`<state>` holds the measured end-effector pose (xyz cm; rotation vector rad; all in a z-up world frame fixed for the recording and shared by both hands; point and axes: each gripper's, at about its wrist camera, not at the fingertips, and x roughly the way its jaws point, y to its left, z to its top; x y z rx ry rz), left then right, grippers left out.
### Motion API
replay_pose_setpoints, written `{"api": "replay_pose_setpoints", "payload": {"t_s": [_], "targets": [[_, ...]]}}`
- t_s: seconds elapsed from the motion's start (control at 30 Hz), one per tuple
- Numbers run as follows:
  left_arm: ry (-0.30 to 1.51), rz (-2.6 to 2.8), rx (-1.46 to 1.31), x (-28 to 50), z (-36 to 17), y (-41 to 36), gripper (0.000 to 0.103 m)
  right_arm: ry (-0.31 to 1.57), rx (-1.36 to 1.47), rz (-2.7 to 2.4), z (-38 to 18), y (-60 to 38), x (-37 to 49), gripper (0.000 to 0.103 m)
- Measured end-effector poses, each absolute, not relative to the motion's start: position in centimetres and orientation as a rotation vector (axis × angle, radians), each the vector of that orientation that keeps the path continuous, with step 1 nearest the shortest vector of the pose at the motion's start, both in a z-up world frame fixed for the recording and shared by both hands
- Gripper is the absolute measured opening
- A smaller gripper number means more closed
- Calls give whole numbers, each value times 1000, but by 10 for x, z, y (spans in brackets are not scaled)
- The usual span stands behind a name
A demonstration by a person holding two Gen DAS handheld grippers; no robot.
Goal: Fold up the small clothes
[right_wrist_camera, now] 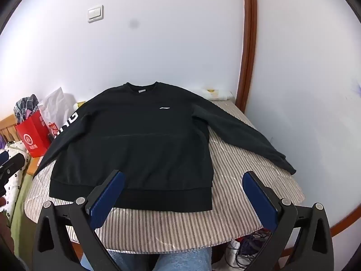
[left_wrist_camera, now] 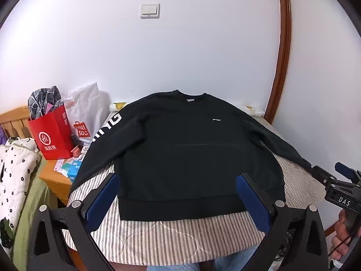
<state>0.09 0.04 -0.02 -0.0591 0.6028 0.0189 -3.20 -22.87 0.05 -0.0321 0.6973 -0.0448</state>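
A black sweatshirt (left_wrist_camera: 191, 149) lies spread flat, front up, on a table under a striped cloth (left_wrist_camera: 171, 237); its collar points toward the white wall (left_wrist_camera: 180, 52) and its hem runs along the near side. Both sleeves are stretched outward; the one with white lettering hangs off the table edge toward the red paper bag (left_wrist_camera: 53, 133), the other reaches toward the wooden door frame (left_wrist_camera: 285, 45). A small white logo sits on the chest.

The left gripper (left_wrist_camera: 178, 194) hovers over the hem, tilted downward; its blue-padded jaws are spread wide, with nothing between them and no cloth touched. The right gripper (right_wrist_camera: 183, 192) hangs likewise over the hem's other corner and the bare striped cloth; its jaws gape fully and grasp nothing. From the left view the right gripper shows at the edge, with a hand (left_wrist_camera: 343, 237) on its handle.

Beside the red bag stands a white shopping bag (left_wrist_camera: 86, 113); a light switch (left_wrist_camera: 150, 10) is on the wall; blue-jeaned knees (right_wrist_camera: 180, 259) show below the table.
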Motion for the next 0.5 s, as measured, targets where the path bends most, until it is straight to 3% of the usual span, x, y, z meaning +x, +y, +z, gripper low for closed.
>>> {"api": "replay_pose_setpoints", "payload": {"t_s": [0.5], "targets": [[590, 18, -68, -4, 0, 1, 103, 715, -66, -9, 5, -214, -38, 103]]}}
